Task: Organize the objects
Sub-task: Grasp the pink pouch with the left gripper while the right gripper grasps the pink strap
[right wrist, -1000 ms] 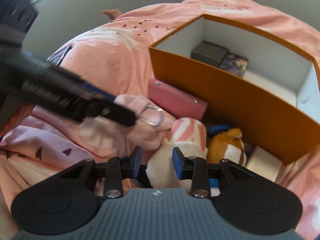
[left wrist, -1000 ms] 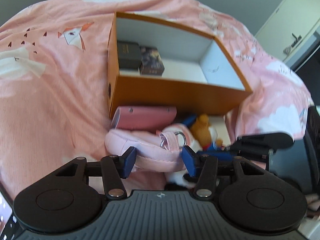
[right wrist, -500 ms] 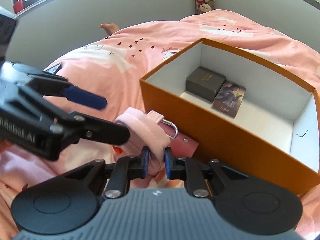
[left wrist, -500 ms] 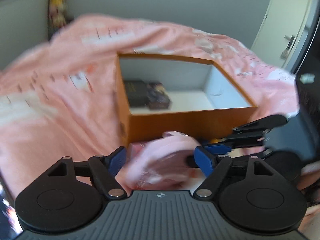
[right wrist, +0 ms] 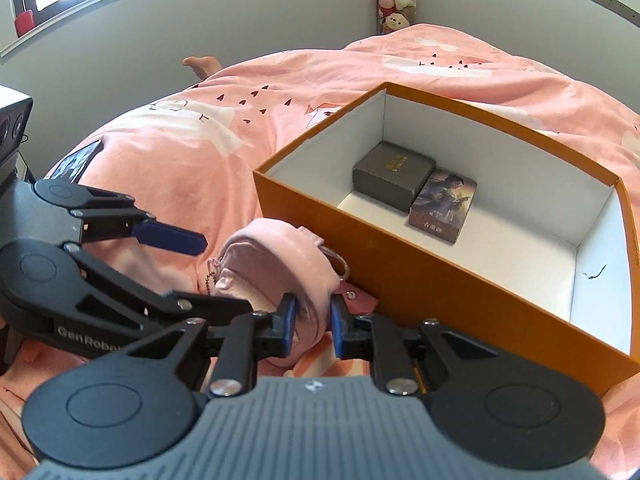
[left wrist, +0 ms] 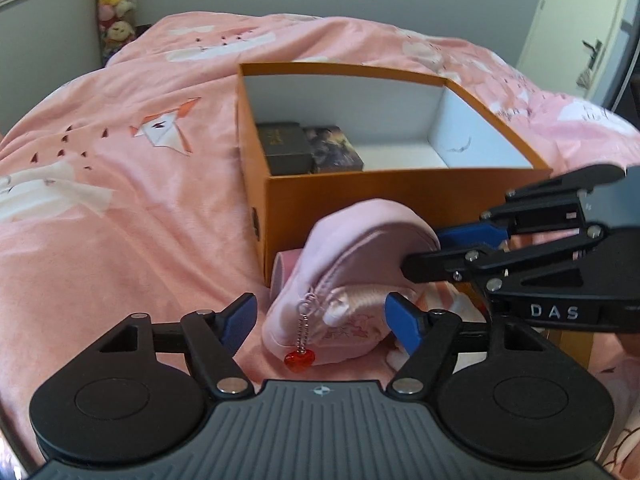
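Black linkage grippers (left wrist: 320, 314), blue-padded jaws, silver screws, ribbed grey housing.

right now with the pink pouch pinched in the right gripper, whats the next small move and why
Probably lift the pink pouch up and over the near wall of the orange box. The right gripper is shut on its fabric, while the left gripper, jaws closing a little, touches nothing. The pouch hangs just outside the box, whose floor is bare beside the dark box and card pack.
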The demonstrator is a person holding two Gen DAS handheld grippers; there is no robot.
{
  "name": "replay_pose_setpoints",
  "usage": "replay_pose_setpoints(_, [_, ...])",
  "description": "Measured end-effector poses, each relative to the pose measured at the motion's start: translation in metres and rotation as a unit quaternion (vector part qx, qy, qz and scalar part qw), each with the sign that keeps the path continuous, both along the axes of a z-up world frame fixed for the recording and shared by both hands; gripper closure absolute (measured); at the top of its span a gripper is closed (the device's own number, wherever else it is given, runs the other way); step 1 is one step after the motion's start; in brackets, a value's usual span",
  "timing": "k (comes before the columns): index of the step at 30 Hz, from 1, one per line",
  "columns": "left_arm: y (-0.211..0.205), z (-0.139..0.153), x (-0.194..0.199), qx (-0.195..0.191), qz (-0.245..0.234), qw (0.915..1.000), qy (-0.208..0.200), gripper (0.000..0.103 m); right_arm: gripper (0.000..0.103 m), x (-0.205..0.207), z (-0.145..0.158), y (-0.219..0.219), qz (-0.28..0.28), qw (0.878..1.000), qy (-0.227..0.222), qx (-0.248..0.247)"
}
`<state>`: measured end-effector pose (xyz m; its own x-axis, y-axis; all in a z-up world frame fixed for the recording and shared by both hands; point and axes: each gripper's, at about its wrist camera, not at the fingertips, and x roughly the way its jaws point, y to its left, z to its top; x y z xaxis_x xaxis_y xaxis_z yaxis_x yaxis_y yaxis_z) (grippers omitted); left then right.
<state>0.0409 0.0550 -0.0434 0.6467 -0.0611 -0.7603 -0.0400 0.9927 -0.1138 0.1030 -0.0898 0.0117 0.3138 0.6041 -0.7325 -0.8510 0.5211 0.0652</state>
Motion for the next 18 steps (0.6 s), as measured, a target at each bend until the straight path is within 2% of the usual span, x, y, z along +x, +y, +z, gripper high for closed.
replay_pose_setpoints(3, [-0.006,-0.005,0.005,0.015,-0.017,0.9997,0.008,0.020,0.084,0.001,-0.001,-0.001,-0.003,1.000,-0.009,-0.004])
replay_pose_setpoints(6, [-0.012,-0.011,0.009,0.026,-0.036,0.9988,0.019,0.020,0.084,0.005,-0.001,-0.004,-0.009,1.000,0.001,0.002])
replay_pose_setpoints(9, [-0.018,-0.014,0.013,0.045,-0.047,0.9976,0.024,0.024,0.080,0.007,-0.001,-0.006,-0.012,1.000,0.004,0.005])
replay_pose_setpoints(13, [-0.024,-0.015,0.015,0.084,-0.047,0.9950,0.025,0.050,0.076,0.010,-0.002,-0.008,-0.020,1.000,0.007,0.009])
replay_pose_setpoints(17, [-0.020,-0.012,0.012,0.074,-0.037,0.9963,0.021,0.069,0.069,0.011,0.001,-0.012,-0.028,1.000,0.007,0.011])
replay_pose_setpoints(18, [-0.017,-0.010,0.010,0.070,-0.035,0.9967,0.019,0.069,0.069,0.011,0.002,-0.013,-0.030,0.999,0.005,0.013])
